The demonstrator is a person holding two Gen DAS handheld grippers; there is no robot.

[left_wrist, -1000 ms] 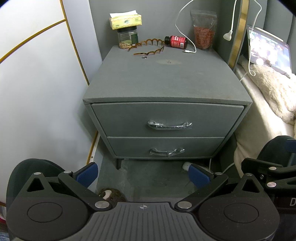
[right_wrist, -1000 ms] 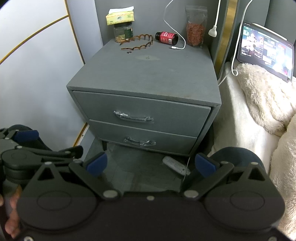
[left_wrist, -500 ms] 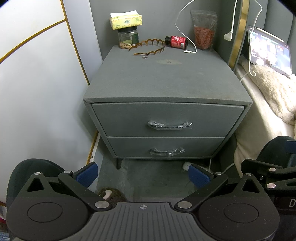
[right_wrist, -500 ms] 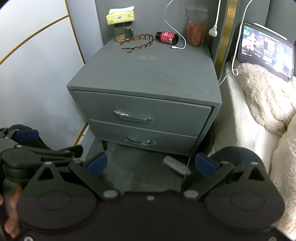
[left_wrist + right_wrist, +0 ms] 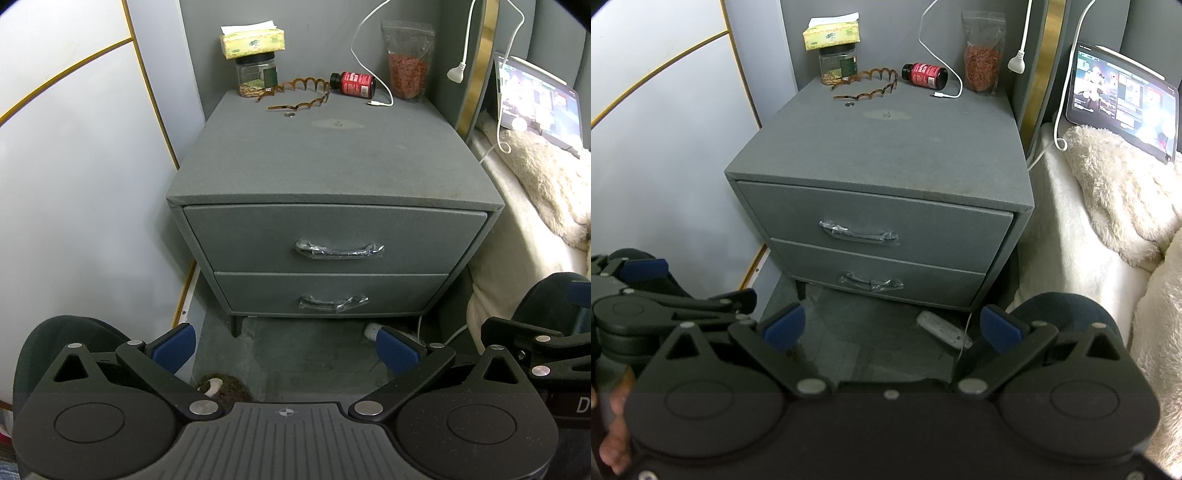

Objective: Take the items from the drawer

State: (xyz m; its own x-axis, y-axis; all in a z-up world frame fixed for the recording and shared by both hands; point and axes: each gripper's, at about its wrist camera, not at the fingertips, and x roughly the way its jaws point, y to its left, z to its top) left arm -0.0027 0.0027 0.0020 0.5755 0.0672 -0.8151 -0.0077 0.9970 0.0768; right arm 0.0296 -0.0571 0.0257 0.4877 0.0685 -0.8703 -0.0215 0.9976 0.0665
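A grey nightstand (image 5: 332, 162) (image 5: 886, 147) stands ahead with two shut drawers. The upper drawer (image 5: 332, 236) (image 5: 879, 225) has a plastic-wrapped handle (image 5: 339, 249) (image 5: 858, 233). The lower drawer (image 5: 332, 293) (image 5: 875, 280) has a like handle (image 5: 333, 302) (image 5: 871, 282). What the drawers hold is hidden. My left gripper (image 5: 286, 349) is open and empty, low above the floor in front of the nightstand. My right gripper (image 5: 892, 330) is open and empty, beside it to the right.
On the nightstand top at the back: a tissue box on a jar (image 5: 256, 74), a brown hair comb (image 5: 299, 94), a red bottle (image 5: 352, 84), a snack pouch (image 5: 406, 61), a white cable. A bed with a fluffy blanket (image 5: 1119, 192) and a tablet (image 5: 1119, 99) is right. A white wall is left. A white remote (image 5: 942, 328) lies on the floor.
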